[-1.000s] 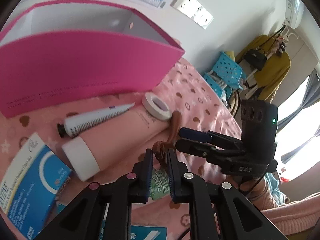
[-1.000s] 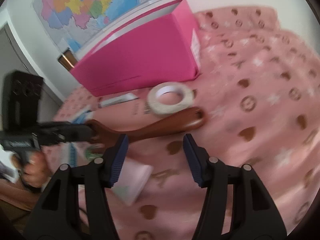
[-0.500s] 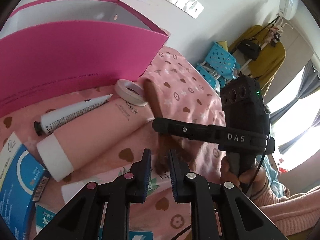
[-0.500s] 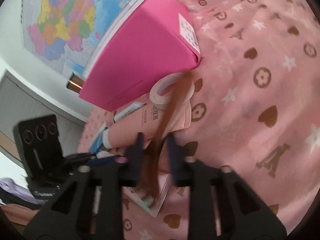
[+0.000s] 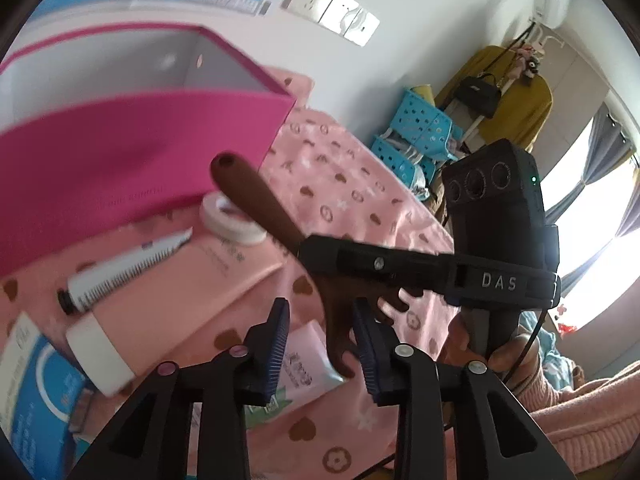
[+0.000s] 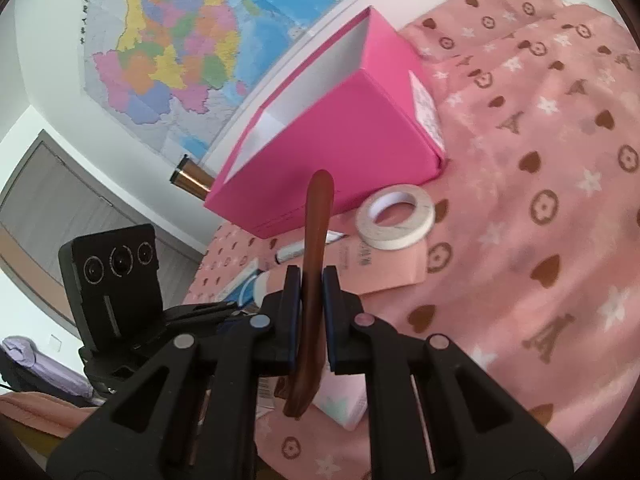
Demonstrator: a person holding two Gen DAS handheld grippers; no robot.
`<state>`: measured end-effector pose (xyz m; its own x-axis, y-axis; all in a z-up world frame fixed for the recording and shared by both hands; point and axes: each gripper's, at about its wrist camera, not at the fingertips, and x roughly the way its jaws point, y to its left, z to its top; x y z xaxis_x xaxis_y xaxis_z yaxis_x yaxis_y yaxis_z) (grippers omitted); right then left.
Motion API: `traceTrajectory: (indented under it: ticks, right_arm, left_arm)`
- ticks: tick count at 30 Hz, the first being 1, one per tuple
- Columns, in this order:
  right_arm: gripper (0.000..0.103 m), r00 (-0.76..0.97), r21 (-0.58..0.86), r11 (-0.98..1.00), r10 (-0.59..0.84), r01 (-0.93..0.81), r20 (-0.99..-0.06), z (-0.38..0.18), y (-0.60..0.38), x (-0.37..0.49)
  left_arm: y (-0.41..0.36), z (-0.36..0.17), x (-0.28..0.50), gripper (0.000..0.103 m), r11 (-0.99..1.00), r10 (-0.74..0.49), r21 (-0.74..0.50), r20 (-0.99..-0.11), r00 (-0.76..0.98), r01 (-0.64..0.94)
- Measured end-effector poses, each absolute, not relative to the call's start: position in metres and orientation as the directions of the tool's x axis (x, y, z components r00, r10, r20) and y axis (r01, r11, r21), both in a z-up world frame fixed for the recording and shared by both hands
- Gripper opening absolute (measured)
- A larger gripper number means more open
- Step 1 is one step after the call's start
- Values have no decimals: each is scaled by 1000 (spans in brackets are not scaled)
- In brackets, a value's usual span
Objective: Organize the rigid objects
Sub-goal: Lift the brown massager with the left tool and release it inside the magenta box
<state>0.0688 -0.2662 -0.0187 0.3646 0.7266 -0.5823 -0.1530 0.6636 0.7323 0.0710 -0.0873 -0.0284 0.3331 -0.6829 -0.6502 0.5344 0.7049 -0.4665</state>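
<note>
Pink blanket (image 6: 560, 184), open pink box (image 6: 360, 136), interior empty white

A brown wooden wide-toothed comb (image 6: 314, 288) is lifted off the pink bed, handle end up and tilted toward the open, white-lined pink cardboard box (image 6: 340, 132), teeth (image 5: 348, 332) at the lower end.

Your left gripper (image 5: 320, 336): jaws parted, gripping nothing.
Your right gripper (image 6: 312, 300): jaws clamped on the brown comb (image 6: 314, 248).
</note>
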Motion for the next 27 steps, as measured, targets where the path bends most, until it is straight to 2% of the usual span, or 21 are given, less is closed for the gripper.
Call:
traceTrajectory:
  ticks: [9,18,27]
  right_arm:
    - [13,391,724,644,750,-245,-534,14,-259,91]
    - [13,445,685,653,744,-324,-499,47,-251,154]
    - [13,461,655,710,687,-260,-562,24,-247,218]
  left_arm:
    - [-89,19,81,32,704,-675,-367,-612,412,608]
    - [-88,63,133,32,744,-628,-271,-596,500,611]
    - [-93,55,197,32,776,-586,-280,-651,482,565]
